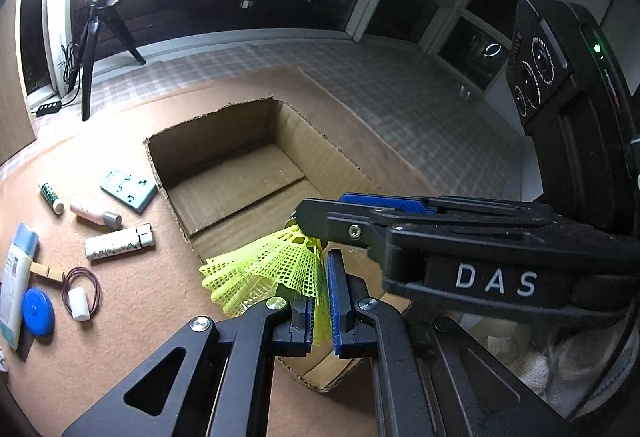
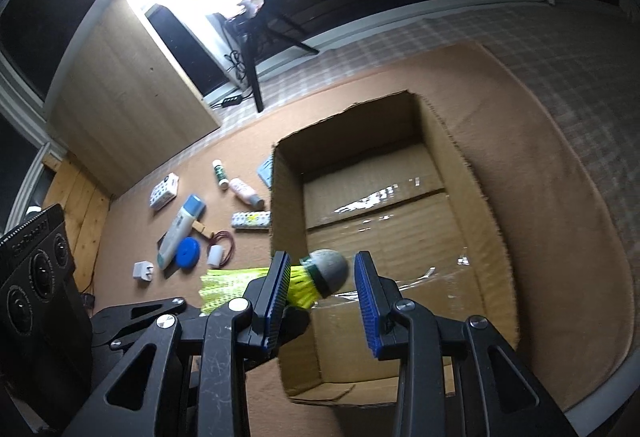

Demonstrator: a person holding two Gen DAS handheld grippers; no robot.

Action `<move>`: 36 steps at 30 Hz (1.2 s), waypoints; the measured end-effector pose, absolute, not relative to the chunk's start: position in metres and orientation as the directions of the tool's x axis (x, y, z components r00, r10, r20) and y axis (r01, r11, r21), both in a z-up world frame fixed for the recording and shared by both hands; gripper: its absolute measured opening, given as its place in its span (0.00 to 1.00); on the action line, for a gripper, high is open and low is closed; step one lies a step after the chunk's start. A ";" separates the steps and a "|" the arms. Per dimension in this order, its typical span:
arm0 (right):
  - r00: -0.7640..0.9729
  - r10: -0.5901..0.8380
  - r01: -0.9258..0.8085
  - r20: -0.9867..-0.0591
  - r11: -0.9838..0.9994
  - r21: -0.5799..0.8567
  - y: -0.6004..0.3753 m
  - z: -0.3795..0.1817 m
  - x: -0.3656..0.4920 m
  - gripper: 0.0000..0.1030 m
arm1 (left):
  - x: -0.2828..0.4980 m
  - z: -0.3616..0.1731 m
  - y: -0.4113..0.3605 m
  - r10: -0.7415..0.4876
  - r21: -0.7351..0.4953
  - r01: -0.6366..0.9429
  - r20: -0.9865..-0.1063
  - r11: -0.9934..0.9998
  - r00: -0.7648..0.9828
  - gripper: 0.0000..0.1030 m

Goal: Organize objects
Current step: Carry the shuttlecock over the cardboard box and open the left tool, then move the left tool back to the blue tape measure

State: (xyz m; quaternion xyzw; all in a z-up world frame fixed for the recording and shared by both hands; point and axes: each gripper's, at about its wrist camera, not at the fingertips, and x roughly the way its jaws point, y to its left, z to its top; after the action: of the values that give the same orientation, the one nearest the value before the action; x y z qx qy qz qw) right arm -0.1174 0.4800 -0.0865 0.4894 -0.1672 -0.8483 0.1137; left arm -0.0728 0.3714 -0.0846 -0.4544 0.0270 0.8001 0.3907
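Note:
A yellow plastic shuttlecock point(image 1: 264, 273) with a grey cork head point(image 2: 329, 269) hangs over the near left corner of an open cardboard box point(image 1: 216, 117) point(image 2: 344, 113). My left gripper point(image 1: 318, 289) is shut on the mesh skirt, which is pinched flat between its blue pads. My right gripper point(image 2: 324, 293) point(image 1: 316, 215) comes in from the right with the cork head between its fingers. A thin gap shows beside the right pad point(image 2: 366, 301), so the pads do not press on the head. The box holds nothing; shiny tape runs across its floor.
Small items lie on the brown mat left of the box: a teal card point(image 1: 129, 191), a pink bottle point(image 1: 95, 214), a speckled white case point(image 1: 119, 243), a blue disc point(image 1: 38, 311), a white tube point(image 2: 180, 233), a plug point(image 2: 143, 271). A ring light's tripod point(image 1: 90, 49) stands behind.

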 end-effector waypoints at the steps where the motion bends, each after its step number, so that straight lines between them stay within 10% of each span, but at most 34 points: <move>1: -0.502 -0.348 0.022 -0.792 -0.921 0.390 0.482 -0.086 -0.116 0.35 | -0.072 -0.084 0.371 0.597 -0.303 -0.651 -0.749 -0.696 -0.289 0.11; 3: -0.527 -0.326 0.002 -0.785 -0.924 0.382 0.488 -0.083 -0.114 0.50 | -0.071 -0.082 0.372 0.582 -0.288 -0.648 -0.758 -0.705 -0.296 0.55; 4: -0.539 -0.319 -0.009 -0.779 -0.923 0.384 0.491 -0.081 -0.113 0.56 | -0.071 -0.081 0.370 0.583 -0.288 -0.647 -0.754 -0.707 -0.302 0.61; 36: -0.609 -0.381 0.110 -0.696 -0.909 0.402 0.422 -0.068 -0.106 0.62 | -0.076 -0.080 0.233 0.492 -0.288 -0.468 -0.772 -0.835 -0.403 0.62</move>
State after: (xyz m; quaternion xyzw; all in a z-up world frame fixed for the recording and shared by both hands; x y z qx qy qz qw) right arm -0.1060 0.4223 -0.0681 0.4196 -0.1615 -0.8824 0.1391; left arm -0.0758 0.2334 -0.0800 -0.4653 -0.0127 0.8373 0.2867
